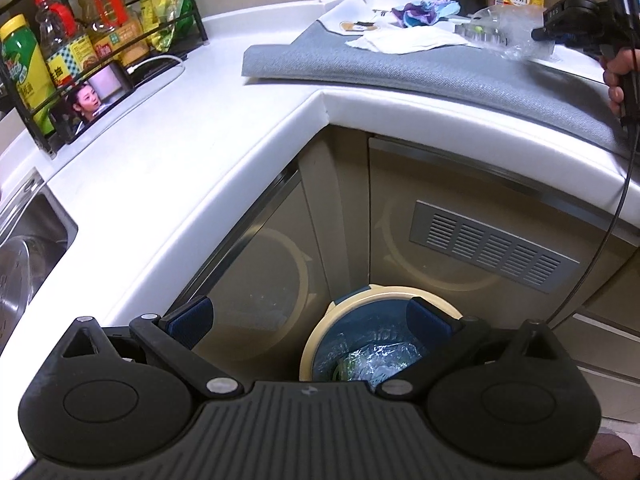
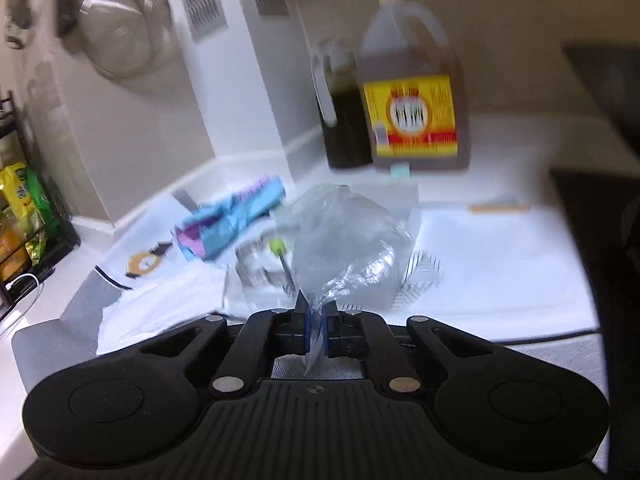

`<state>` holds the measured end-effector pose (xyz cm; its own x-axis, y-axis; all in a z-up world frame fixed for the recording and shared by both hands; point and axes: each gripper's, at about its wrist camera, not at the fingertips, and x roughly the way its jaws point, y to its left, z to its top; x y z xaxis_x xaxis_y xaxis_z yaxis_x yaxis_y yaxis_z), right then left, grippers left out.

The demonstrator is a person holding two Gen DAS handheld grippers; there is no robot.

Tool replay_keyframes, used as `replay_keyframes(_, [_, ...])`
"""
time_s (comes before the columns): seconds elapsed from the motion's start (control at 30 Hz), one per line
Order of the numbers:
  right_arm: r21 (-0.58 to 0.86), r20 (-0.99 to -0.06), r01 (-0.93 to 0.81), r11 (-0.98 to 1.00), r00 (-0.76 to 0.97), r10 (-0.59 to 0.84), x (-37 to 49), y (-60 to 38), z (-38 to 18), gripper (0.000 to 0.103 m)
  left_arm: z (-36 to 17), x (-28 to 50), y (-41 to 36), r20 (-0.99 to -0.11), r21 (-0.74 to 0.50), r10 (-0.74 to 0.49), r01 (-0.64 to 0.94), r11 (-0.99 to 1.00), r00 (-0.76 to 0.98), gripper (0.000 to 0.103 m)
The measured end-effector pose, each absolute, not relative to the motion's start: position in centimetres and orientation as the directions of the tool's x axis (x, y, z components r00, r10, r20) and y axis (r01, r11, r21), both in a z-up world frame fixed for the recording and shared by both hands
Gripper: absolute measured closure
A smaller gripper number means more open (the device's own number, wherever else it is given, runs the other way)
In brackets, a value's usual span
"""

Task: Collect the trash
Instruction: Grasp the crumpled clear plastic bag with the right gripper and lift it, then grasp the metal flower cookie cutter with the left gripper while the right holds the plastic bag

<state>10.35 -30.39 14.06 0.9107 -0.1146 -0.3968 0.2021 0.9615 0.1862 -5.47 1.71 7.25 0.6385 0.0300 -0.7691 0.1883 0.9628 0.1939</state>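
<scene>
Desk [image 1: 168, 168]: white L-shaped surface; a grey mat [image 1: 400, 64] covers its 1 o'clock part in the left wrist view.
Trash bin [image 1: 320, 340]: stands on the floor below the desk corner, at 6 o'clock in the left wrist view; cream rim, blue liner, crumpled plastic already inside.
Jug [image 2: 412, 92]: large amber container with yellow label, at 12 o'clock in the right wrist view, behind the litter; not trash by the look of it.
Clear plastic bag [image 2: 344, 240]: the task's thing; it rises off the mat directly ahead of the right hand-held gripper [image 2: 316, 320].
Handling, judged: very light, limp, slippery film; it will sag and swing, and may slide out of a shallow pinch. A gathered edge or twisted corner is the best place to take hold.
Blue wrapper [image 2: 232, 216]: crumpled, at 10 o'clock of the bag, lying on white paper [image 2: 160, 304]; further litter, likewise light and soft.
Right hand-held gripper, state: pads pressed together, pinching a lower fold of the bag.
Right hand pose: gripper points slightly downward across the mat; fingers [image 1: 614, 80] wrap the handle at 2 o'clock in the left wrist view.
Left hand-held gripper [image 1: 312, 316]: jaws spread wide, nothing between them; aimed steeply down over the bin.
</scene>
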Motion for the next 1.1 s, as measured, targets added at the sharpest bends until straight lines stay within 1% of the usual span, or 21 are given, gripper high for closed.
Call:
replay_keyframes(0.1, [0.163,-0.326,0.167,0.972,0.939,-0.106,7.9,-29.8,15.6,0.099,7.3,-5.4,1.4,-0.766,0.196,0.024,0.198,0.961,0.643,0.000])
replay_keyframes(0.17, [0.169,-0.287,0.147,0.975,0.953,-0.094,6.3,-29.7,16.5,0.099,7.4,-5.3,1.2,-0.762,0.197,0.020,0.203,0.959,0.647,0.000])
replay_keyframes(0.27, [0.137,-0.238,0.123,0.983,0.967,-0.088,4.3,-29.4,17.6,0.099,7.6,-5.0,0.8,-0.757,0.193,0.009,0.209,0.959,0.653,0.000])
replay_keyframes(0.4, [0.135,-0.214,0.091,0.987,0.975,-0.060,1.9,-29.1,18.0,0.099,8.0,-4.8,0.2,-0.746,0.196,-0.001,0.221,0.955,0.666,0.000])
replay_keyframes(0.5, [0.106,-0.201,0.046,0.993,0.979,-0.024,0.3,-28.4,17.9,0.099,8.2,-4.7,-0.2,-0.740,0.195,-0.010,0.228,0.954,0.673,0.000])
replay_keyframes(0.63, [0.183,-0.229,-0.022,0.983,0.971,0.065,-0.8,-28.4,17.5,0.099,8.2,-4.8,-0.3,-0.738,0.196,-0.014,0.233,0.953,0.675,0.000])
replay_keyframes(0.73, [0.182,-0.183,-0.053,0.982,0.979,0.087,-2.5,-28.0,18.0,0.099,8.3,-4.8,0.0,-0.736,0.194,-0.012,0.228,0.954,0.677,0.000])
replay_keyframes(0.8, [0.137,-0.162,-0.034,0.990,0.985,0.056,-3.5,-27.6,18.2,0.099,8.4,-4.7,0.1,-0.734,0.192,-0.012,0.224,0.955,0.680,0.000])
replay_keyframes(0.9, [0.088,-0.179,0.023,0.996,0.984,-0.006,-4.5,-27.8,17.8,0.099,8.9,-4.5,0.2,-0.724,0.189,-0.015,0.219,0.957,0.690,0.000])
replay_keyframes(1.1, [0.117,-0.278,0.098,0.988,0.959,-0.062,-5.5,-30.0,15.1,0.099,10.3,-3.2,-0.7,-0.689,0.211,-0.016,0.222,0.952,0.725,0.000])
